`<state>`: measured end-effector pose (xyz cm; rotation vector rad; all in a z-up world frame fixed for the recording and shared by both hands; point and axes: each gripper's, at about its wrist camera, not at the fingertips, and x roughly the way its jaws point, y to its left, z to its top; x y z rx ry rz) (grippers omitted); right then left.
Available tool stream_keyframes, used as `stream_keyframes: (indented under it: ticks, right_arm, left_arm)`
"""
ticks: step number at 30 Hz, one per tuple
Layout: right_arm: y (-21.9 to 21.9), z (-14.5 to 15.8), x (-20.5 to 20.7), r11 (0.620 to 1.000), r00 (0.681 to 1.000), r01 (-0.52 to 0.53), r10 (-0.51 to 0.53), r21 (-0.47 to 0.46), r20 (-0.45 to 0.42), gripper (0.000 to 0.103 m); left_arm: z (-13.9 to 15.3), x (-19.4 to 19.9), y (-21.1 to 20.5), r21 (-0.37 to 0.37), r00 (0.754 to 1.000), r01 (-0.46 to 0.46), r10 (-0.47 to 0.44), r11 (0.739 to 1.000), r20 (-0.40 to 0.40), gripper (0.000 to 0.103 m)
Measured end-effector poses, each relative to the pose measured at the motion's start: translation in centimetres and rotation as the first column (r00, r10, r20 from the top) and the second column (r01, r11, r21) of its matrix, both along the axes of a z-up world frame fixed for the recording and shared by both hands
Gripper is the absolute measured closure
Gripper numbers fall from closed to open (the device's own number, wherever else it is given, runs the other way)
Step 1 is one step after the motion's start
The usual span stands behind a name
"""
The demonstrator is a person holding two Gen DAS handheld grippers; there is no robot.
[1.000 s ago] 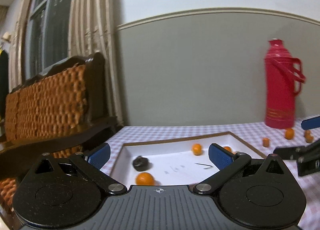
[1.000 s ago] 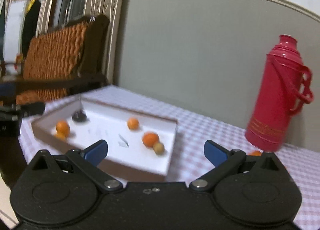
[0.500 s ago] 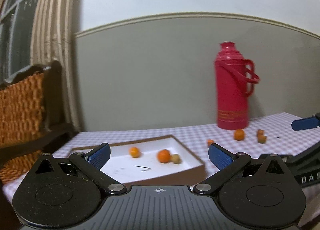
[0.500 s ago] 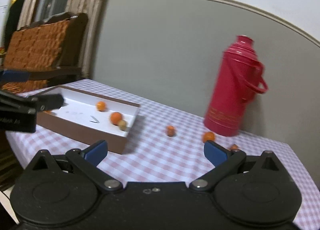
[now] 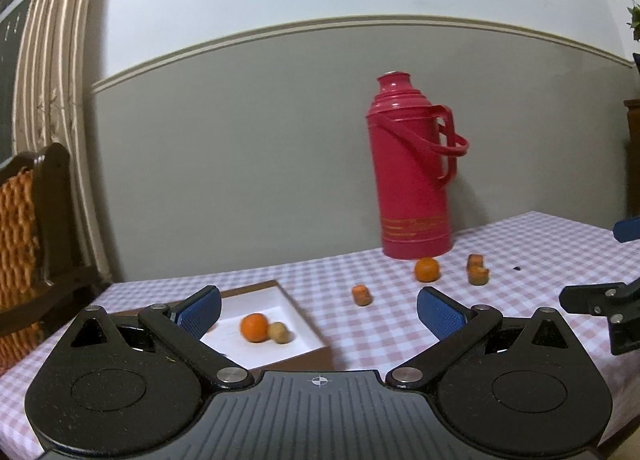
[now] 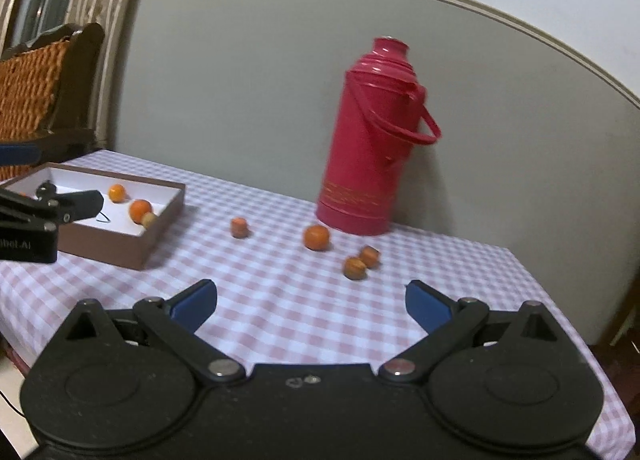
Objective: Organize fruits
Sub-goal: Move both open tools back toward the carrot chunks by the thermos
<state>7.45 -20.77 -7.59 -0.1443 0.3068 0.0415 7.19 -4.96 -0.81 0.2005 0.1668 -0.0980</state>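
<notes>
Red thermos [image 5: 412, 176], checked tablecloth [image 6: 280, 292], perhaps wicker chair [image 6: 28, 76].

L gripper [image 5: 319, 310]: blk body, blue pads | R gripper [image 6: 311, 302]: same, silver pivot screws

A left gripper [image 5: 318, 310] with blue pads hangs wide apart and empty above a table covered in a pink checked cloth [image 5: 532, 244]. Below its left finger sits a shallow white box [image 5: 280, 296], where an orange [image 5: 254, 327] touches a smaller tan fruit [image 5: 279, 332]. Out on the cloth lie one small orange piece [image 5: 361, 295], a round orange [image 5: 427, 269] just before a red flask [image 5: 412, 168], and two more pieces [image 5: 477, 270] close together (their kind is unclear). The right gripper [image 5: 600, 300] intrudes at the right edge. A wicker-backed chair [image 5: 24, 220] stands left.
</notes>
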Motion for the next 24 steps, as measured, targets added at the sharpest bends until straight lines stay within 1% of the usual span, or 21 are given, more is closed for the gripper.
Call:
stream_keyframes:
  ticks: [5,7,10,12,13,17,23,24]
  right_arm:
    - [-1.3,-0.4,-0.5,1.000,1.000,0.018,-0.018,0.009,-0.002,0.009]
    - [-1.7,-0.5,-0.6,1.000,1.000,0.023,-0.023,0.018,-0.004,0.012]
    - [-2.1,-0.4,-0.3,0.999,1.000,0.025,-0.026,0.044,0.004,0.014]
    - [-2.2,-0.3,0.1,0.998,0.999,0.031,-0.031,0.053,0.005,0.014]
    - [-2.2,-0.2,0.4,0.998,0.999,0.032,-0.032,0.061,0.005,0.014]
    - [-2.2,0.1,1.5,0.997,0.999,0.039,-0.040,0.071,0.020,0.014]
    - [-2.5,-0.3,4.8,0.994,0.997,0.071,-0.074,0.082,0.030,0.015]
    - [-2.8,-0.4,5.6,0.994,0.997,0.073,-0.076,0.087,0.025,0.017]
  left_arm:
    - [-0.4,0.3,-1.5,-0.004,1.000,0.027,-0.027,1.000,-0.012,0.000]
    - [-0.6,0.5,-2.0,-0.012,0.999,0.034,-0.034,0.999,-0.018,0.000]
    - [-0.8,0.9,-2.6,-0.037,0.999,0.033,-0.034,0.999,-0.030,0.000]
    - [-0.8,1.5,-3.0,-0.050,0.999,0.013,-0.015,0.999,-0.034,0.000]
    - [-0.9,1.8,-3.1,-0.054,1.000,-0.001,-0.001,0.999,-0.030,0.000]
    - [-1.0,3.2,-3.8,-0.072,0.999,0.003,-0.006,0.997,-0.035,0.000]
    - [-1.2,6.0,-5.7,-0.047,1.000,0.019,-0.020,0.999,-0.019,0.000]
    - [-1.3,6.5,-5.9,-0.044,1.000,0.007,-0.008,0.999,-0.019,0.000]
